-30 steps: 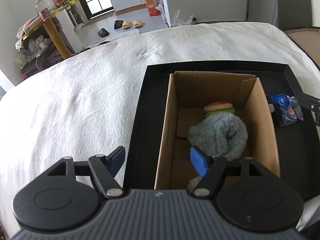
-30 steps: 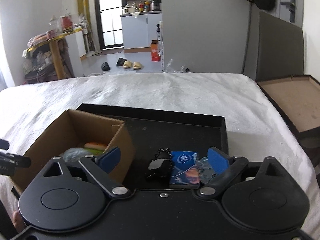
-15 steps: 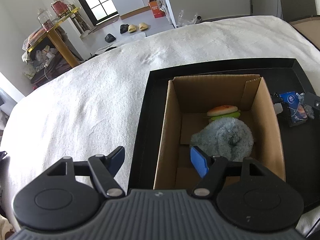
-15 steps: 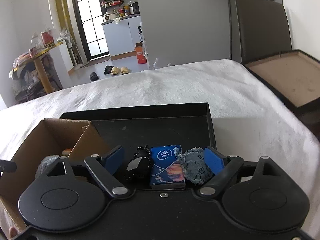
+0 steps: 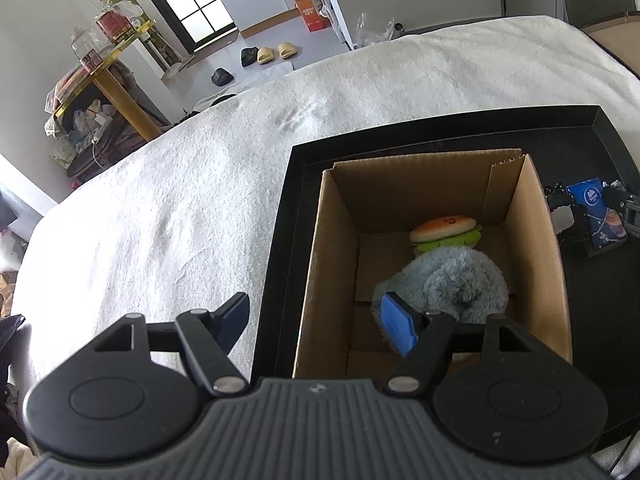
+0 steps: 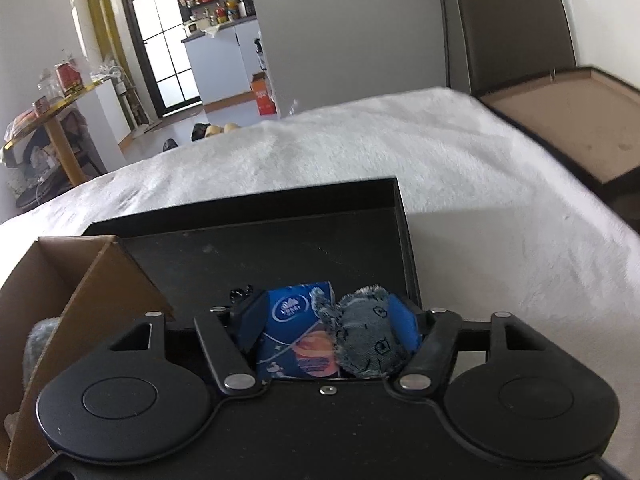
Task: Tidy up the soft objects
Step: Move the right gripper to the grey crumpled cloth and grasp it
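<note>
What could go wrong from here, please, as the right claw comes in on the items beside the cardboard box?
1. The right claw is closing with both the blue tissue pack and the grey denim plush between its pads, so it may grab both or squeeze one out.
2. The black keychain sits just behind the left pad and could be dragged along.
3. The cardboard box wall stands close by; a lift might clip it.
</note>
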{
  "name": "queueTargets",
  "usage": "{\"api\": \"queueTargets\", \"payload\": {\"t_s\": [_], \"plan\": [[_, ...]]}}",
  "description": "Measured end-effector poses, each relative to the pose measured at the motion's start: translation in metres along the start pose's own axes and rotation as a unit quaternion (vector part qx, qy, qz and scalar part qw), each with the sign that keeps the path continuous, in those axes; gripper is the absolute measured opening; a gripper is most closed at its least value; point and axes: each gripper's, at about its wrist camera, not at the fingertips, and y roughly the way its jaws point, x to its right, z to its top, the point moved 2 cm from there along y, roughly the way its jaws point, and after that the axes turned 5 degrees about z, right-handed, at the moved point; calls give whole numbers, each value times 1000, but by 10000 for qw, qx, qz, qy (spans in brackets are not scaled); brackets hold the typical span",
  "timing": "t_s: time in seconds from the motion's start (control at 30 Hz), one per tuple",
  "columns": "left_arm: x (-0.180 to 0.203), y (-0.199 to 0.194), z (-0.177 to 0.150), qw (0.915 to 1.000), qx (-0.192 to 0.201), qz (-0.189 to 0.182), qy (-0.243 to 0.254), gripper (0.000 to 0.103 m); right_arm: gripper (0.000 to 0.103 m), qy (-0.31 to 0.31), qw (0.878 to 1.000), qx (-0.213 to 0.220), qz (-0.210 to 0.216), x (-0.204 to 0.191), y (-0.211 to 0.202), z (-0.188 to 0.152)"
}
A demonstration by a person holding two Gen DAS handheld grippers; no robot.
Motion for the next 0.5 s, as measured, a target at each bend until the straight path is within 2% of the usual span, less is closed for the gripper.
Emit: {"api": "queueTargets", "payload": {"t_s": [0.27,0.33,0.47,0.5], "plan": [[3,1,-1,9999,-38,59,74,71,64,-13,9997,-189,-150,7,14,-6],[2,0,-2,9999,-25,75,83,71,55,-92,9997,-222,-108,5,15,-8],[-1,-2,-4,9999,-16,92,56,71,29,-33,9997,-206,-140,8,13,-8],[-3,-2,-4,10000,-20,87,34,71,28,-24,9997,-201,-155,9,11,-7]]}}
